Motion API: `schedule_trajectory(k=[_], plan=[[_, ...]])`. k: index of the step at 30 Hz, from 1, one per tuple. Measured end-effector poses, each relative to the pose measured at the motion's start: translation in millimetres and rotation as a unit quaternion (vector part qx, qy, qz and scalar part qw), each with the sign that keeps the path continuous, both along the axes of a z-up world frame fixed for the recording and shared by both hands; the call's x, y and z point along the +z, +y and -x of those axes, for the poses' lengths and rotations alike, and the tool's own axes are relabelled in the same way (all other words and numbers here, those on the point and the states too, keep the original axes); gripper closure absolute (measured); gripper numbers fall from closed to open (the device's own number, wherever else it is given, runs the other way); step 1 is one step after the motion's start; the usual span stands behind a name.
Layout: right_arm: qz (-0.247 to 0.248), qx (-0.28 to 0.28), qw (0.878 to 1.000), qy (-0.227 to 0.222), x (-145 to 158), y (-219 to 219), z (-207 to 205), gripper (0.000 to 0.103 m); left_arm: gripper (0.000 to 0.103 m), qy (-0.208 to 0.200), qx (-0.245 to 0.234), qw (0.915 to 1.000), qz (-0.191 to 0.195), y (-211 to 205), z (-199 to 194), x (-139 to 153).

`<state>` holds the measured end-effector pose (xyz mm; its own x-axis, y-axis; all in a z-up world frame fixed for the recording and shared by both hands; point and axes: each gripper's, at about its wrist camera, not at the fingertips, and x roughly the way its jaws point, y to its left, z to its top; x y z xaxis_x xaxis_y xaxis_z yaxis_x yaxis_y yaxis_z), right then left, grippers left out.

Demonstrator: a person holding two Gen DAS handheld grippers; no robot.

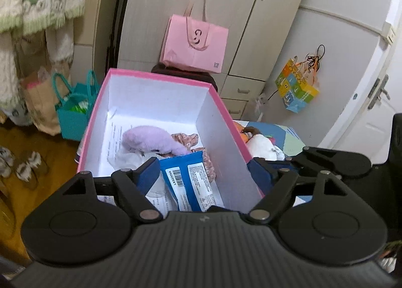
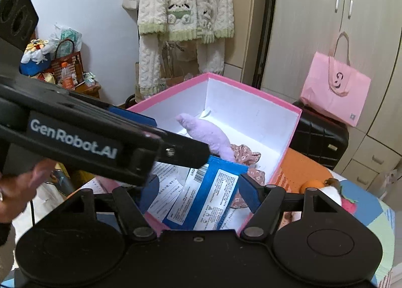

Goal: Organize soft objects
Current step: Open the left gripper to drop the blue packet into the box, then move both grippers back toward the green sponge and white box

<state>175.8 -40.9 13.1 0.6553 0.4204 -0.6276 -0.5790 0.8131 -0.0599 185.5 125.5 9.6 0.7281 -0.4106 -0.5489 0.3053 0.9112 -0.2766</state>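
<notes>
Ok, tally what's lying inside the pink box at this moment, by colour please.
Inside the pink box:
Purple: 1, a plush toy
Blue: 1, a packet with a barcode label
Pink floral: 1, a piece of fabric
White: printed paper sheets on the bottom, number not clear, counted as 1 lot
Total: 4

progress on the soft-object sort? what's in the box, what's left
Done: purple plush, floral fabric and blue packet lie in the pink box. In hand: nothing; left gripper and right gripper open. Left: white plush outside the box.
</notes>
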Motion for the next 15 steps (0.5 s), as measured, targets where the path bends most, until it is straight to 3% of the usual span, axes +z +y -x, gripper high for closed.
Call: schedule_trajectory(k=[15], plan=[[-0.028,-0.01,0.999,-0.038,45,-67,50,0.028,0.024,-0.058,-0.052,0.9965,-0.03,-32,64,47]])
